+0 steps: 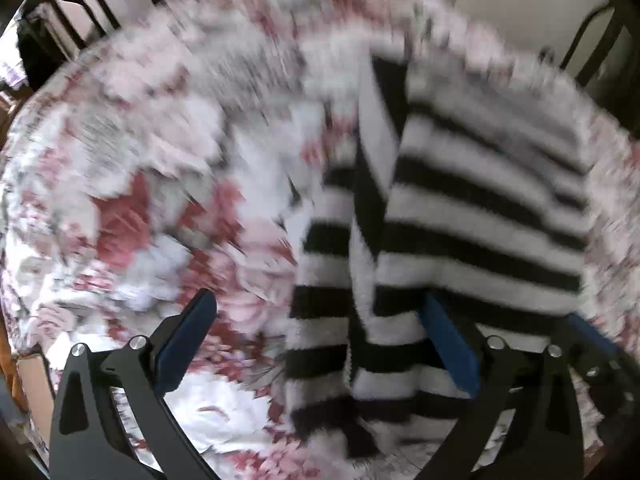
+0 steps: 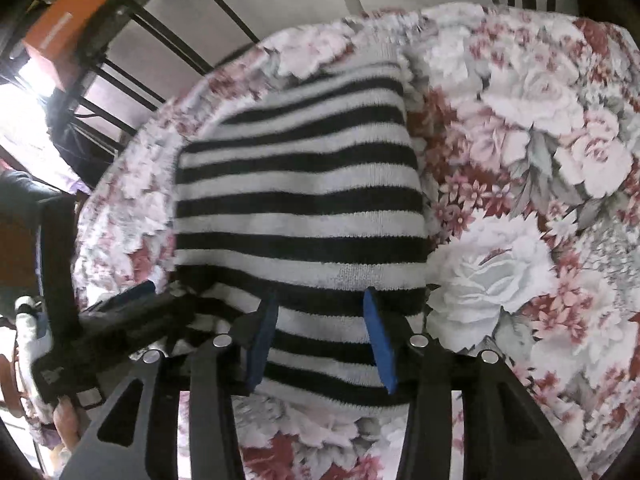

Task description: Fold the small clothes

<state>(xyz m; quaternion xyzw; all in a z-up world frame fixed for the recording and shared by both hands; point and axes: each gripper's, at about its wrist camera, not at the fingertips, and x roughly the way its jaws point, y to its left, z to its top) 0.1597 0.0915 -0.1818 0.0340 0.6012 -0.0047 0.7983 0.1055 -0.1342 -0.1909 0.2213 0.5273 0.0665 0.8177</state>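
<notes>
A black-and-white striped knit garment (image 1: 472,216) lies folded on a floral bedspread (image 1: 132,208); the left wrist view is motion-blurred. One narrow striped flap (image 1: 376,148) lies across its left part. My left gripper (image 1: 320,298) is open wide over the garment's near left edge, and its right finger (image 1: 448,340) rests against the fabric. In the right wrist view the garment (image 2: 300,184) lies flat, and my right gripper (image 2: 320,294) is open over its near edge, striped cloth between the blue pads (image 2: 380,340) but not pinched. The left gripper (image 2: 100,320) shows at the left.
The floral bedspread (image 2: 520,200) spreads far to the right of the garment. A black metal bed frame (image 2: 132,20) with bars runs along the far side, before a pale wall. An orange box (image 2: 64,28) sits beyond the frame at upper left.
</notes>
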